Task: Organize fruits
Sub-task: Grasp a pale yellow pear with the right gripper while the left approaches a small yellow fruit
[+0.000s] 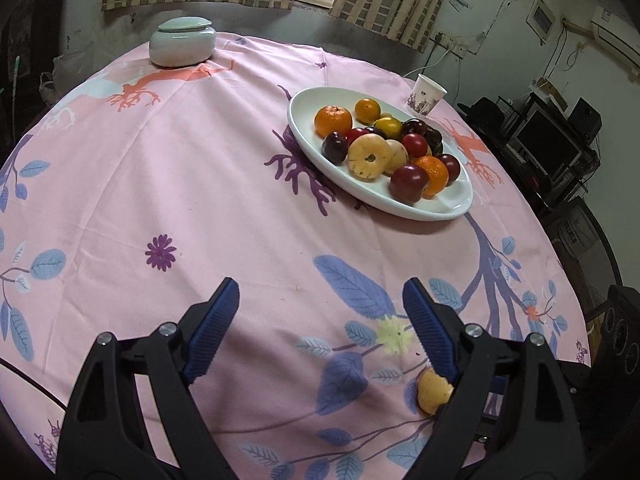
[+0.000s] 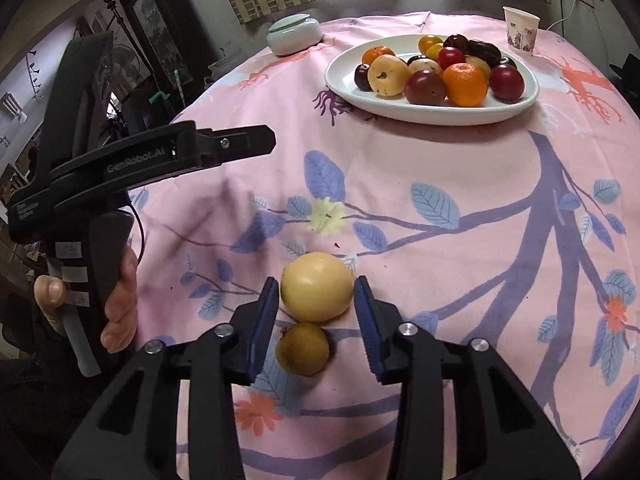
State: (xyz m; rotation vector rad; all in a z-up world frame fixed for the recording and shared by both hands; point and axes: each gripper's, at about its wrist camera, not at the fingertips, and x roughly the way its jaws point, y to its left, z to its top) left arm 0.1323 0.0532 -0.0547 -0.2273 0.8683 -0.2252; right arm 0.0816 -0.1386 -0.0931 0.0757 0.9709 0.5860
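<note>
I am working the pickup step of the fruit sorting: two loose fruits are lying on the pink tablecloth (image 2: pixel 440 160), well short of the white plate (image 2: pixel 344 92), which is already carrying a heap of oranges, plums and pale fruits. The pale yellow fruit (image 2: pixel 317 286) is sitting on the near side of the plate, and the smaller brownish fruit (image 2: pixel 303 349) is touching it on the side farther from the plate. I am bracketing the pale yellow fruit with my right gripper (image 2: pixel 316 290); the jaws are standing narrow, one blue pad on each flank, but a thin gap is showing on both sides, so I am judging that the pads are not yet pressing and nothing is held. My left gripper (image 1: pixel 320 300) is hovering over bare cloth, also on the near side of the plate, with its jaws spread wide and empty; in its view one loose fruit is peeking out beside its right-hand finger. A lidded ceramic jar (image 2: pixel 294 34) and a paper cup (image 2: pixel 520 30) are standing beyond the plate and are not involved. The next move is calling for closure until both pads bear on the pale yellow fruit, without nudging the brownish one away, then a lift and carry to a free spot on the plate.
</note>
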